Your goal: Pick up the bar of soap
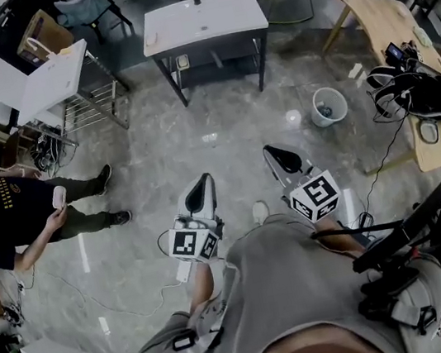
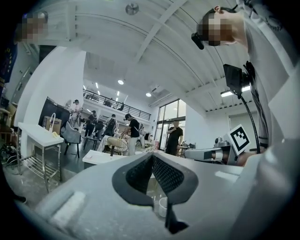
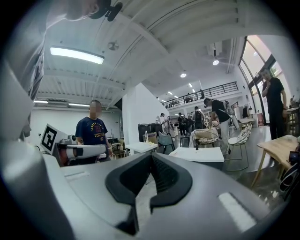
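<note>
The grey left gripper (image 1: 200, 190) and grey right gripper (image 1: 281, 158) are held over the glossy marble floor (image 1: 221, 129), both clenched on nothing. Their marker cubes (image 1: 316, 195) show black-and-white square codes, no legible words. The bar of soap cannot be made out in any view; a white basin table (image 1: 203, 22) stands well ahead.

Grey shirt (image 1: 297, 284); left gripper (image 1: 206, 177) grey, black fingers (image 1: 199, 193), white marker cube (image 1: 191, 243).

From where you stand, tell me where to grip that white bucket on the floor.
Grip the white bucket by its rim from above, one jaw inside, one outside: it stands upright with its mouth up, and its round body may be too wide to span.
</note>
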